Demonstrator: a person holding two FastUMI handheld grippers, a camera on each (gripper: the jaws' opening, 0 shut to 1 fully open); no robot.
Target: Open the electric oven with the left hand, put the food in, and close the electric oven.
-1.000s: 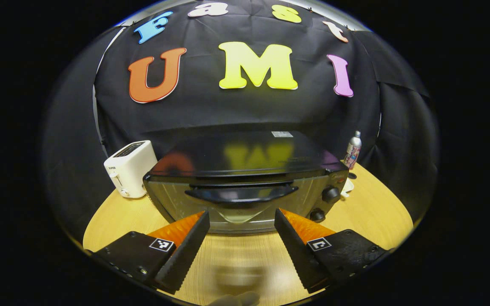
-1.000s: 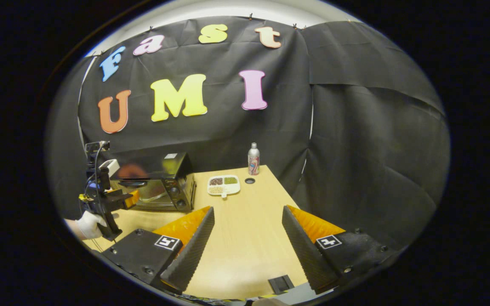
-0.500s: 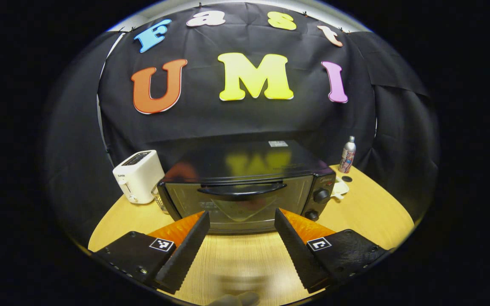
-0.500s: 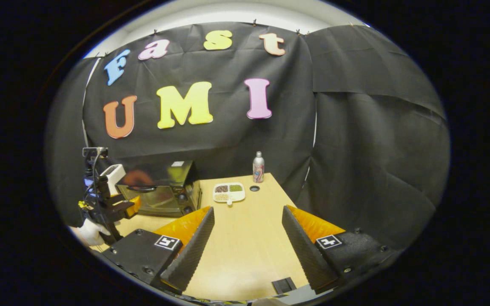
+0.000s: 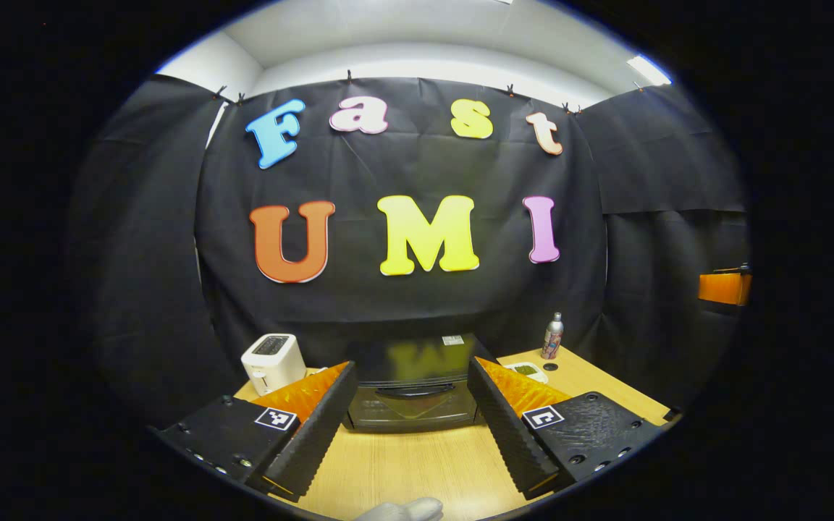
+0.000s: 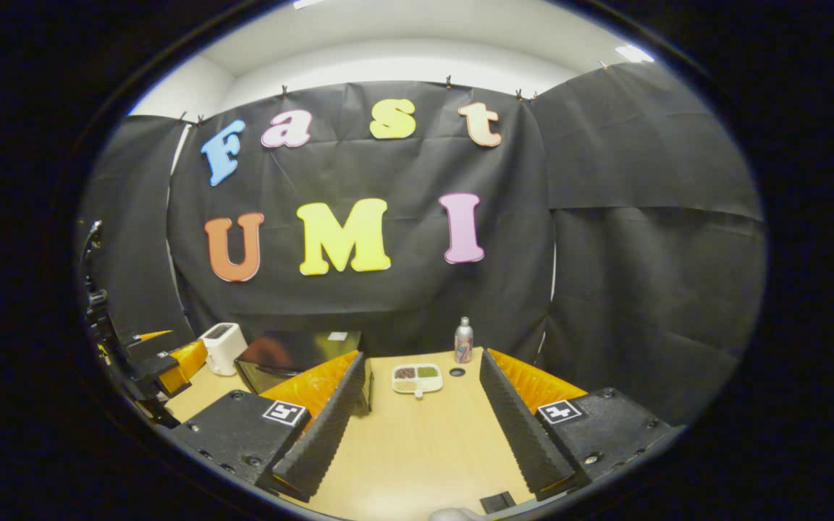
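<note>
The black electric oven point(image 5: 411, 394) stands at the back of the wooden table point(image 5: 402, 463), door shut, handle point(image 5: 414, 390) across its top edge. My left gripper point(image 5: 410, 364) hangs open and well back from it, nothing between its fingers. The right gripper view shows the oven point(image 6: 294, 356) at the left and the food, a white divided tray point(image 6: 417, 378) with several fillings, lying on the table right of it. My right gripper point(image 6: 423, 354) is open and empty, far short of the tray. The left gripper point(image 6: 167, 362) hovers at that view's left edge.
A white toaster point(image 5: 273, 359) sits left of the oven. A slim bottle point(image 6: 464, 340) stands behind the tray near the back wall, with a small dark disc point(image 6: 457, 372) beside the tray. Bare tabletop point(image 6: 424, 449) lies in front of the oven and tray.
Both grippers have drawn back from the table and tilted upward, so the oven and tray look smaller and lower. The oven door stays shut. Both grippers stay open.
</note>
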